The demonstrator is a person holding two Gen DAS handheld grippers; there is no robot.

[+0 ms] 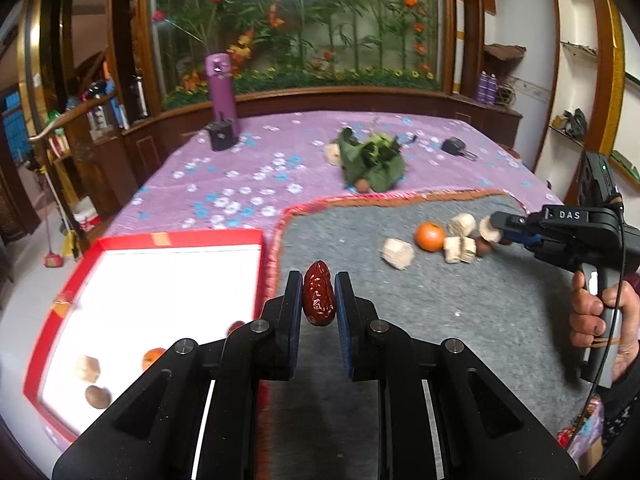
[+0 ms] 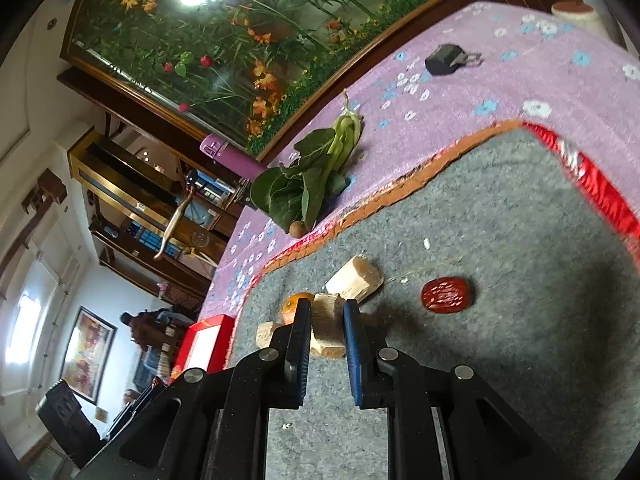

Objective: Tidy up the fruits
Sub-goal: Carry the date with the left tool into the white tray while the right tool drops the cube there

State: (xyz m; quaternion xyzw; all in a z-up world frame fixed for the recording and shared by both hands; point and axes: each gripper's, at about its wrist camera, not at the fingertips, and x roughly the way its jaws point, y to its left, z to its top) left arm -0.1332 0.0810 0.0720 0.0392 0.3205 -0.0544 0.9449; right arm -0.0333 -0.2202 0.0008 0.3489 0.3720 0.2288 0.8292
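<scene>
My left gripper (image 1: 319,300) pinches a red date (image 1: 318,299) upright between its pads, lifted above the grey mat (image 1: 400,320). Just to its left lies the red box (image 1: 152,238) with its white floor; inside I can see a few pieces already dropped in: a tan chunk (image 1: 87,369), a brown round fruit (image 1: 98,397), a small orange one (image 1: 153,357) and something reddish partly hidden behind my gripper.

My right gripper (image 2: 327,334) is tilted, with its pads set around a pale chunk (image 2: 327,330); I judge it is gripping or about to, but I cannot tell whether both pads touch. Just beyond its tips sit an orange (image 2: 295,304) and more pale chunks (image 2: 354,278), and to its right a second date (image 2: 447,295) lies on the mat. Farther off, on the purple cloth (image 2: 500,80), a leafy green (image 2: 308,176) rests with a small brown fruit (image 2: 298,229) beside it.

I judge the sorting is underway, with most pieces not yet boxed.
</scene>
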